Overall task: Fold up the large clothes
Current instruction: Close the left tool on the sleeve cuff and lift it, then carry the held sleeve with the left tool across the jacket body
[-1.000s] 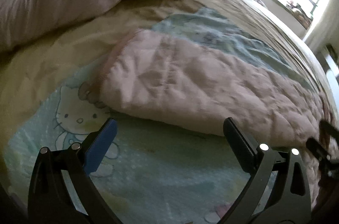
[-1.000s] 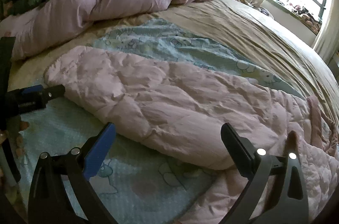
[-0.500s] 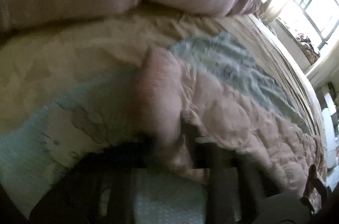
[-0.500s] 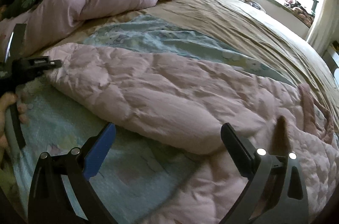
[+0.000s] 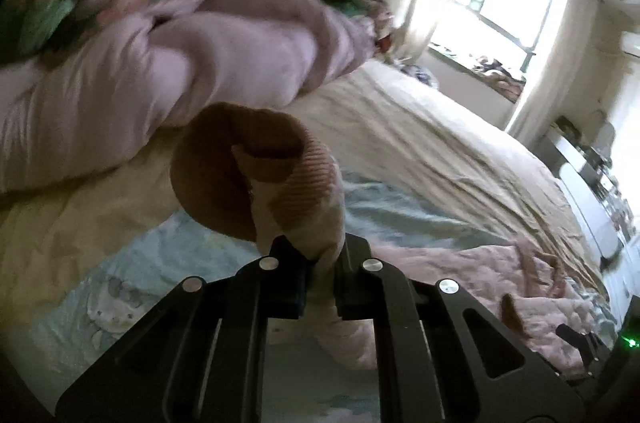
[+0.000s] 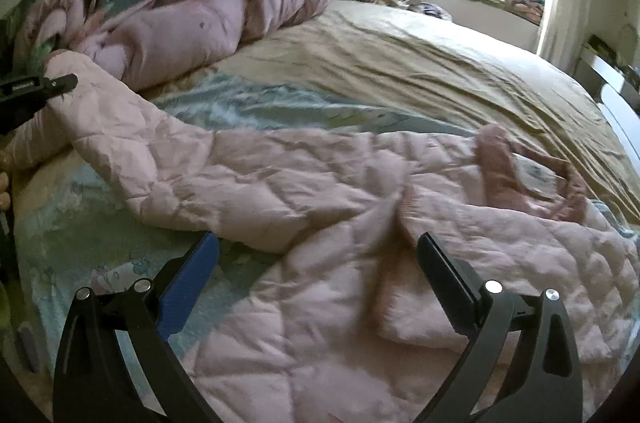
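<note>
- Coat (image 6: 304, 183): pale pink, quilted in diamond stitching.
- Cuff (image 5: 296, 179): ribbed, darker dusty pink.
- Collar (image 6: 528, 179): dusty pink, with a white label.
- Sheet (image 6: 80, 223): light blue-green, printed with cartoon cats.
- Bedspread (image 6: 400, 63): beige.
- Duvet (image 6: 208, 23): lilac-pink.
- Right tongs (image 6: 318, 273): black, one finger (image 6: 188, 283) faced blue.
- Left tongs (image 5: 320, 279): black.

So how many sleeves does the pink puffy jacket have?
1 shows: the pink quilted jacket has its long sleeve pinched at the cuff by the left claw. Another may be hidden.
</note>
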The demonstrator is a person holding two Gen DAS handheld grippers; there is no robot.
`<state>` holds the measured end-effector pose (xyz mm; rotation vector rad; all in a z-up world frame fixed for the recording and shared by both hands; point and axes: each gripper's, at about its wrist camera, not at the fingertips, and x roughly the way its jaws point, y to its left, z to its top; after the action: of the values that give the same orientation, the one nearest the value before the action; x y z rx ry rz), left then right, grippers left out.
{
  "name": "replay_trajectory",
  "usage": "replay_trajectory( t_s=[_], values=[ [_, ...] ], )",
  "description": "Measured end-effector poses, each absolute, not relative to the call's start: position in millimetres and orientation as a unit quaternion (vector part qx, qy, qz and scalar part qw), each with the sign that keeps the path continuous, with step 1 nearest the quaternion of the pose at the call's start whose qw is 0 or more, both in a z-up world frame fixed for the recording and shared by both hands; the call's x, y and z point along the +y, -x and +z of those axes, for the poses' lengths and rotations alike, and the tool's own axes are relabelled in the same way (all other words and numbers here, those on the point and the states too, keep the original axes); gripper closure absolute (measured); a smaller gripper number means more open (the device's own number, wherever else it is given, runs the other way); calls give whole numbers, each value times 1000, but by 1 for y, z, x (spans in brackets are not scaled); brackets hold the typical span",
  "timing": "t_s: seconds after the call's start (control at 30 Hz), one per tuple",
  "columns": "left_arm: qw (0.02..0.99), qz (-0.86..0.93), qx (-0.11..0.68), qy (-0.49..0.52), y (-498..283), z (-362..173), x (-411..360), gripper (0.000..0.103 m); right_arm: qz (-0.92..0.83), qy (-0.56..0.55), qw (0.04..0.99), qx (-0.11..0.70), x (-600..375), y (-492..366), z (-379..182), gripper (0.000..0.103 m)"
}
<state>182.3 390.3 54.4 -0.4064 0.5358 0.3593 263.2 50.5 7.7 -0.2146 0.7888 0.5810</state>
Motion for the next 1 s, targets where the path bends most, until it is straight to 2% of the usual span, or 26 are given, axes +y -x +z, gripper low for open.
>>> replay_trajectory(
  t_s=[0.43, 1.0],
  values=[
    [958, 106, 234, 127, -208, 123, 274, 100, 214, 40, 908, 357, -74, -270, 44, 4],
    [969, 13, 239, 65, -235, 142, 134, 100, 119, -12, 935, 335, -234, -253, 62, 4]
  ],
)
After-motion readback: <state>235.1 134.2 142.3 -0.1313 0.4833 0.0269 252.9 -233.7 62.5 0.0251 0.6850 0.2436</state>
